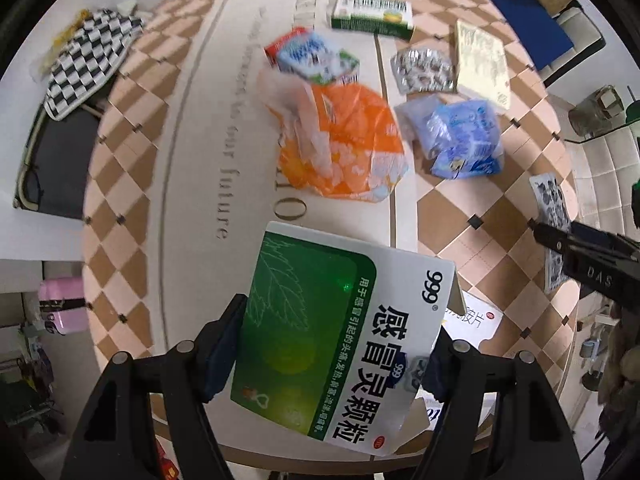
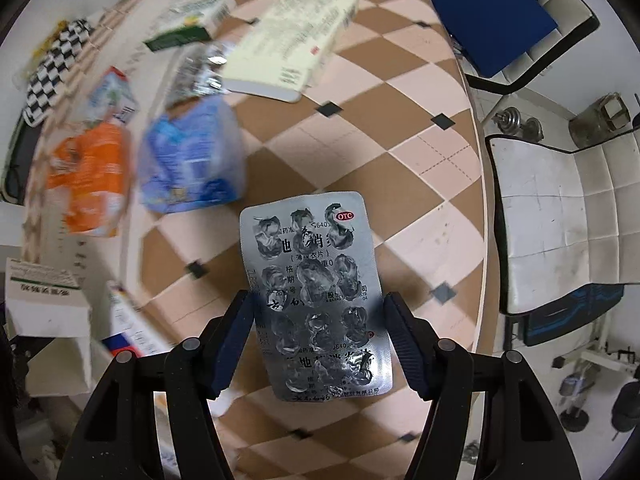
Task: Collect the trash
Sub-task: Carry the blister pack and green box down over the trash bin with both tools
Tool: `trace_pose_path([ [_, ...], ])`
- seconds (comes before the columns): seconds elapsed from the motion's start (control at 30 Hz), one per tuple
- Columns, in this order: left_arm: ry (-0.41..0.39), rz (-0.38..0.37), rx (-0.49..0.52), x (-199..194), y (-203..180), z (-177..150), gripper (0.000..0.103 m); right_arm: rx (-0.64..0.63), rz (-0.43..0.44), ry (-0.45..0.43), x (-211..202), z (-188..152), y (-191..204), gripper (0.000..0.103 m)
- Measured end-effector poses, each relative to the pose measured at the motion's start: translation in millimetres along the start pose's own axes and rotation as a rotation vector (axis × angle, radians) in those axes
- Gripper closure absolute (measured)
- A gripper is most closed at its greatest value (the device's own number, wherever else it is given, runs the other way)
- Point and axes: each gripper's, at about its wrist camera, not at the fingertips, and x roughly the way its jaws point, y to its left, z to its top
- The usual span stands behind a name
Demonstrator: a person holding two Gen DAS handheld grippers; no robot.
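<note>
Your left gripper point(image 1: 336, 354) pinches a flattened green-and-white cardboard medicine box point(image 1: 332, 336) by its two side edges, lifted over the near edge of the table point(image 1: 132, 184). Its face reads "999" beside large Chinese characters. Your right gripper point(image 2: 320, 344) clamps a silver foil blister sheet point(image 2: 316, 296) with pushed-out pockets and a red "OTC" oval, held above the brown-and-pink checkered cloth near the table's right edge.

Bare checkered cloth lies open ahead of the right gripper. The other litter sits further in: a crumpled orange plastic wrapper point(image 1: 344, 144), a blue-and-white plastic packet point(image 1: 464, 140) just beside it, a second foil blister sheet point(image 1: 424, 70), a pale yellow flat box point(image 1: 482, 64) and a green-and-white carton with a barcode point(image 1: 370, 16). Printed on the cloth's cream centre band you can read "future". A white padded chair point(image 2: 560, 224) stands off the right edge.
</note>
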Motion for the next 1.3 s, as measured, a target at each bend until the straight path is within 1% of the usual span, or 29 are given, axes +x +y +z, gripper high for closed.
trace_pose_path([
  [0.07,-0.038,0.012,0.001,-14.7,0.1,-5.3,0.031,0.011,0.011,-0.027,-7.7,-9.3,-0.1,0.035],
  [0.13,-0.082,0.018,-0.004,-29.6,3.9,-14.8,0.031,0.011,0.0,-0.067,-21.8,-21.0,9.7,0.035],
  [0.27,-0.156,-0.002,-0.006,-34.2,28.0,-46.1,0.031,0.036,-0.003,-0.122,-51.6,-53.3,36.3,0.035],
  [0.37,-0.205,-0.021,0.008,-47.4,37.2,-70.6,0.031,0.062,-0.008,-0.172,-78.0,-87.5,58.8,0.035],
  [0.47,-0.248,-0.04,0.03,-62.0,49.8,-106.2,0.031,0.092,-0.007,-0.21,-101.9,-128.8,80.7,0.035],
  [0.6,-0.281,-0.057,0.069,-73.8,68.3,-153.5,0.033,0.149,-0.007,-0.254,-126.5,-195.5,105.7,0.035],
  [0.7,-0.27,-0.089,0.079,-71.0,81.0,-186.5,0.033,0.199,0.022,-0.246,-132.2,-247.3,122.5,0.035],
  [0.77,-0.245,-0.128,0.06,-60.6,89.9,-206.0,0.033,0.22,0.058,-0.222,-127.9,-279.3,132.6,0.035],
  [0.9,-0.233,-0.168,0.012,-45.4,99.6,-232.7,0.033,0.258,0.116,-0.153,-100.8,-342.8,148.4,0.035],
  [0.97,-0.222,-0.178,-0.016,-35.9,107.0,-240.8,0.033,0.267,0.126,-0.128,-85.3,-361.8,150.8,0.035],
  [1.03,-0.2,-0.189,-0.056,-25.6,116.7,-242.3,0.033,0.288,0.146,-0.09,-65.5,-375.5,150.1,0.035],
  [1.13,-0.204,-0.175,-0.095,-16.0,128.4,-238.8,0.033,0.302,0.17,-0.061,-44.1,-379.4,146.9,0.035],
  [1.23,-0.218,-0.164,-0.077,-7.8,133.0,-228.7,0.033,0.298,0.192,-0.063,-33.3,-364.4,144.0,0.035],
  [1.27,-0.213,-0.169,-0.07,-4.9,133.4,-222.3,0.033,0.29,0.194,-0.06,-31.3,-357.1,143.5,0.035],
  [1.3,-0.186,-0.191,-0.075,0.2,135.6,-213.9,0.033,0.283,0.192,-0.064,-28.5,-346.0,141.8,0.035],
])
